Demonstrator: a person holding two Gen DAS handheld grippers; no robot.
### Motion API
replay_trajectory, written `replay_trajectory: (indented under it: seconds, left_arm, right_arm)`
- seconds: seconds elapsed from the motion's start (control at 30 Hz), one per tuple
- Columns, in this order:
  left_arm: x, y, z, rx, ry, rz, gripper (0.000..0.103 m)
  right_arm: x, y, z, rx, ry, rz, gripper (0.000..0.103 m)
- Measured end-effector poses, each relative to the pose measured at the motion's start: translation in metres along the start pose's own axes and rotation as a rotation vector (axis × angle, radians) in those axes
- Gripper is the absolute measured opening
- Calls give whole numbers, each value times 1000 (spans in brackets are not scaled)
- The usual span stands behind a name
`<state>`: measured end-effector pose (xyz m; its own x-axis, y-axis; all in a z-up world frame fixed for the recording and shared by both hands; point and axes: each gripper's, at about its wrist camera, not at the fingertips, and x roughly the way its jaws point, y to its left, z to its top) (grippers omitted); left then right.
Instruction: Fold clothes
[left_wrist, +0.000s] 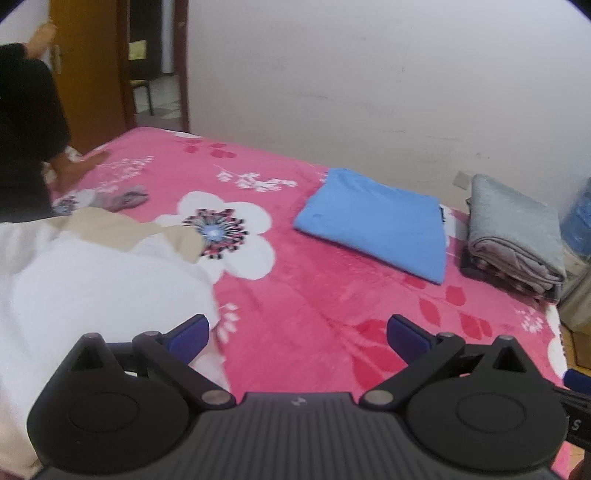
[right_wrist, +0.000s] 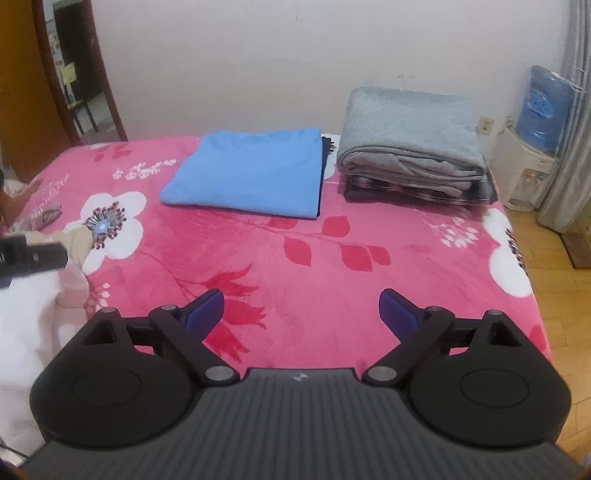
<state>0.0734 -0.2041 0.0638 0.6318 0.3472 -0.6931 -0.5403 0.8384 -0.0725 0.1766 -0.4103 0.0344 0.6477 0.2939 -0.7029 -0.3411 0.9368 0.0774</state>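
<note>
Pink floral blanket; folded blue shirt far centre, grey stack right. Left gripper, right gripper released, empty. No legible labels.

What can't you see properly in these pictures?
- White garment: cut off by the left wrist view's edge, partly behind the left tool.
- Dark clothes under the grey folded pile: covered by it, right wrist view.
- Small grey item by the person's hand: blurred, left wrist view.
</note>
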Motion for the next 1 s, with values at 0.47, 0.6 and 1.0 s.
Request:
replay_trajectory:
  seconds: [0.47,0.6,1.0]
  left_arm:
    - [-74,-15,-38,52,-35,48,103]
    - [-81,-23,-41,111,-27,31,103]
    - [-91,-31,-47,168,-50,30,103]
  right_arm:
    - [-60,6,-24,-92,-50,-22,101]
    - [-71,5,-23,-94,-63,-26,101]
    - [-78,-6,-29,-49,-48,-77,102]
